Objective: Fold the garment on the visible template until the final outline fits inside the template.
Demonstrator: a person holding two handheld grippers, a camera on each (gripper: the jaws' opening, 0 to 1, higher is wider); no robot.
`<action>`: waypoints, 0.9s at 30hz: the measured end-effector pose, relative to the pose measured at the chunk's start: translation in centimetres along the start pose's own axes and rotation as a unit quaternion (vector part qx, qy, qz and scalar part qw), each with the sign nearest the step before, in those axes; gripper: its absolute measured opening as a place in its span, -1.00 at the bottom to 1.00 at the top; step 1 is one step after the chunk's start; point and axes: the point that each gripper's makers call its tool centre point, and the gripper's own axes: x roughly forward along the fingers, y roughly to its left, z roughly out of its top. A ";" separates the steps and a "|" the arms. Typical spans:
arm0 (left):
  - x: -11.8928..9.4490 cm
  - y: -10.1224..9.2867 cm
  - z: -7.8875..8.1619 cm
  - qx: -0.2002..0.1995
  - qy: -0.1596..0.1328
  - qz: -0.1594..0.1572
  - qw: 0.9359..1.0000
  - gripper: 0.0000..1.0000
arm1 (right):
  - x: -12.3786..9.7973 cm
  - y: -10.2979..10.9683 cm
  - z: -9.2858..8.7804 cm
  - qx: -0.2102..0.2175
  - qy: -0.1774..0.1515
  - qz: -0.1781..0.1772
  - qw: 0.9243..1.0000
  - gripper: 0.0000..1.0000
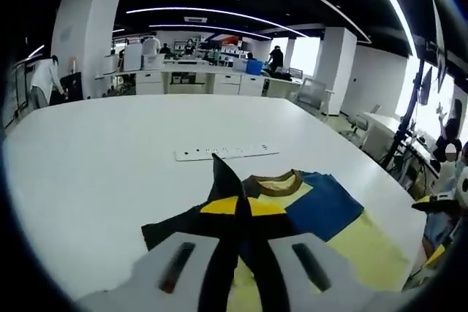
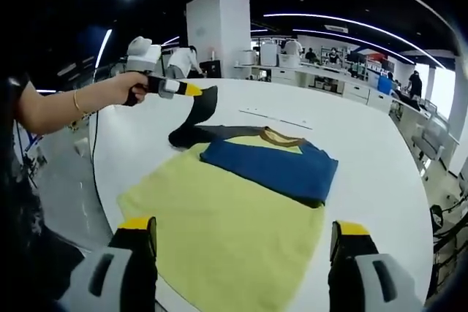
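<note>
Nearest me in the right gripper view, my right gripper [image 2: 245,253] stands wide open with nothing between its yellow-tipped jaws, hovering over the lower edge of the yellow t-shirt [image 2: 227,231], which lies spread on the white table [image 2: 365,144] across the centre of the frame. Further up, the blue sleeve [image 2: 274,166] is already folded in over the chest, so I judge 1 side fold done. In the upper left of that view my left gripper [image 2: 191,90], held in my hand [image 2: 121,89], is pinched on the black sleeve [image 2: 201,111] and lifts it off the table. In the left gripper view the same black fabric runs up between the closed jaws at lower centre, with the brown collar [image 1: 276,180] just beyond. That 2nd sleeve is not yet laid in, and the long yellow body looks unfolded. I can't make out any template outline. A white power strip [image 1: 227,153] lies further back
</note>
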 end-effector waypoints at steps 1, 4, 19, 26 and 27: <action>0.2 -0.5 0.1 0.005 0.000 -0.004 1.000 -1.00 | 0.0 0.0 -0.1 0.000 0.001 0.000 1.000 0.99; 0.8 -1.6 0.3 0.009 0.000 -0.014 1.000 -1.00 | -0.1 0.0 -0.3 0.001 0.005 0.000 1.000 0.99; 3.3 -7.3 0.6 0.013 -0.003 -0.075 0.997 -1.00 | -0.4 -0.7 -0.9 0.008 0.012 -0.007 1.000 0.99; 4.4 -10.6 0.5 0.018 -0.005 -0.105 0.994 -1.00 | -0.6 -1.2 -1.2 0.010 0.015 -0.010 1.000 0.98; 4.5 -11.1 0.5 0.019 -0.004 -0.109 0.994 -1.00 | -0.7 -1.3 -1.2 0.011 0.015 -0.011 1.000 0.98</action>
